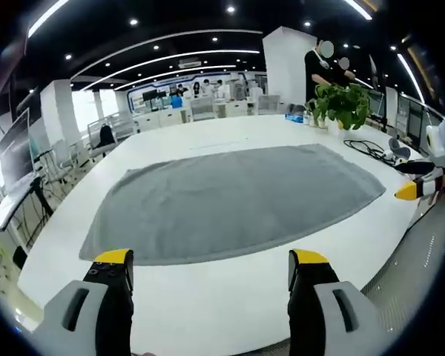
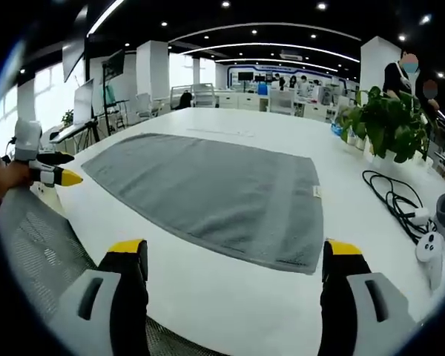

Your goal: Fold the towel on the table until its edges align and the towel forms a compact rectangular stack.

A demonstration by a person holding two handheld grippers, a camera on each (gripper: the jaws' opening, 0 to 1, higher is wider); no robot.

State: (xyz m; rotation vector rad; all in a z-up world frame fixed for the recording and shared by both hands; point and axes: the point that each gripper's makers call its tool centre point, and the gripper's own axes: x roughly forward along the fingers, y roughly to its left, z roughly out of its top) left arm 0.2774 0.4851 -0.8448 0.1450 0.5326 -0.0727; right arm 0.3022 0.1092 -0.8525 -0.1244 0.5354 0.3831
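Left gripper view looks across the white surface (image 1: 208, 297), where the grey towel (image 1: 230, 200) lies spread flat and unfolded, its long axis running side to side across the view and its near hem just ahead of the jaws. Right gripper view shows the same towel (image 2: 208, 193) from the other end of that near side: one corner, with a small label at its edge, sits just ahead of the right gripper (image 2: 237, 256), between its jaws and slightly toward the right one. The left gripper (image 1: 211, 263) faces the middle of the near hem, so its corner lies off to the left, farther away than the right gripper's corner is from it. By my judgement the right hand is better placed to take a corner first. Both pairs of jaws stand spread apart and hold nothing. A potted plant (image 2: 389, 122) and black cables (image 2: 393, 200) lie beyond the towel's right edge, apart from it.
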